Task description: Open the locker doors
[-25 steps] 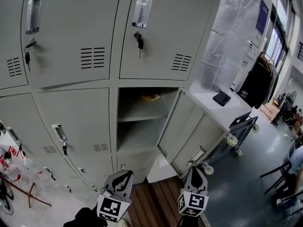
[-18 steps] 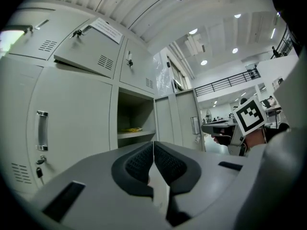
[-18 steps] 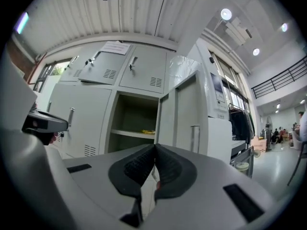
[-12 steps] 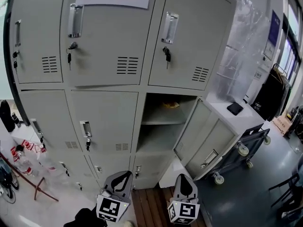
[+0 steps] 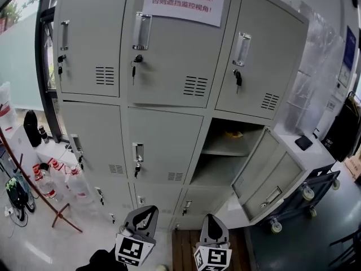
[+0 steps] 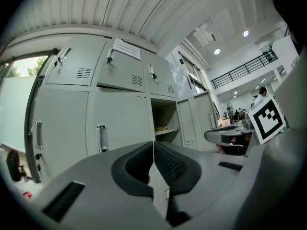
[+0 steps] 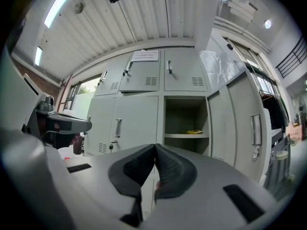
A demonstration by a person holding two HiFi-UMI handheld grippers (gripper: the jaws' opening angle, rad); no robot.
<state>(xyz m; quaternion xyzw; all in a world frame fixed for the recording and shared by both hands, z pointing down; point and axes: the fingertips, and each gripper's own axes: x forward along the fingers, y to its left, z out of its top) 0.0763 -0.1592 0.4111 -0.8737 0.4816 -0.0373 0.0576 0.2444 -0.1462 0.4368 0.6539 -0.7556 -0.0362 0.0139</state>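
Wooden floorboards (image 5: 183, 252) run under you at the foot of the lockers (image 5: 169, 89). You carry both tools low over them, well short of any door. Your left gripper (image 5: 148, 210) has its jaws pressed together on nothing, and your right gripper (image 5: 208, 218) is likewise closed and empty. That looks like a carrying posture while you line up on the next door. Ahead, the open door (image 5: 271, 174) hangs wide at the right and bares a shelf with something yellow (image 5: 233, 134) on it. The closed middle door (image 5: 163, 140) faces your left tool, its handle (image 5: 137, 152) above a hanging key, so it is probably next. Farther up, the top doors under the paper notice (image 5: 183, 1) are all shut.
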